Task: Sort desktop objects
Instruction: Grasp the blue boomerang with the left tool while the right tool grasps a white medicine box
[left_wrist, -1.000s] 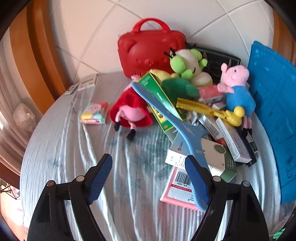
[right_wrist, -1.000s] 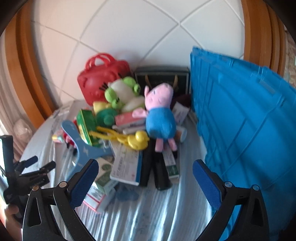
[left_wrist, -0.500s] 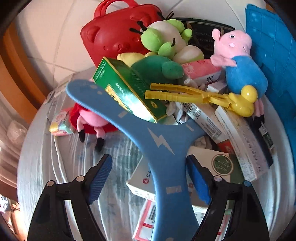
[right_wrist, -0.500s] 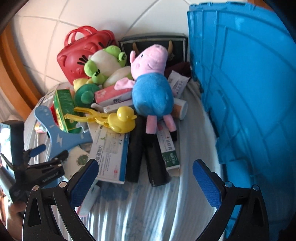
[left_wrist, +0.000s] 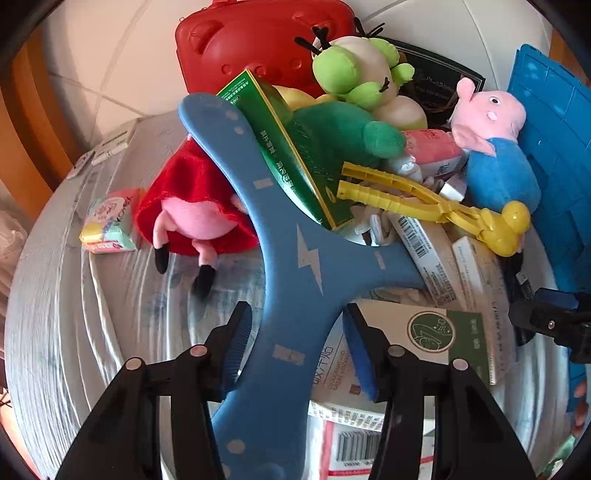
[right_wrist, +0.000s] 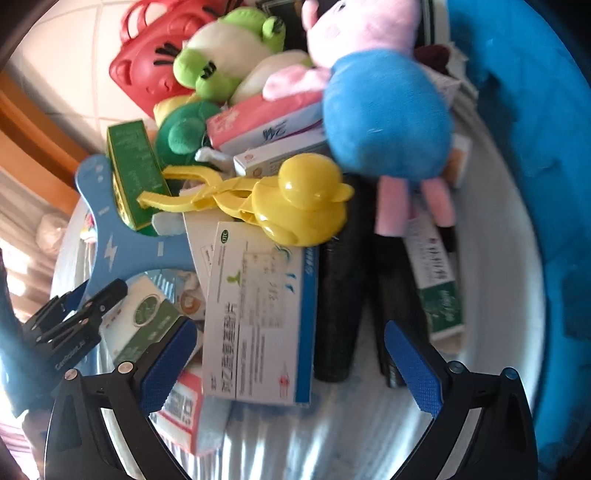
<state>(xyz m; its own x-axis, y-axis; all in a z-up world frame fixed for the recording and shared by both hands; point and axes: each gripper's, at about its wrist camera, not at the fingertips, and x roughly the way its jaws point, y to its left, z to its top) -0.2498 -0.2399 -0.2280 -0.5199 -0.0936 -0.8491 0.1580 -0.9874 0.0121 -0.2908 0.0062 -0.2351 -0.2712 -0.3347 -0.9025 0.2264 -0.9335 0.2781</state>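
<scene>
Closing left claw (left_wrist: 297, 347) straddles boomerang (left_wrist: 295, 266) – right claw (right_wrist: 291, 363) spread (wrinkled grey cloth (left_wrist: 74, 314), tiled wall (left_wrist: 122, 55)).

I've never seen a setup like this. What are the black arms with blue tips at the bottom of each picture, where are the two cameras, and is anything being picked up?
No robot: a person holds a hand-held claw in each hand, each with a camera looking along its fingers. The left claw is closing around the blue boomerang-shaped toy, which lies between its pads; contact is unclear. The right claw hangs open over a white-and-blue medicine box, holding nothing. On the cloth-covered table sit a yellow duck clamp, plush toys and boxes, beside a blue crate.
</scene>
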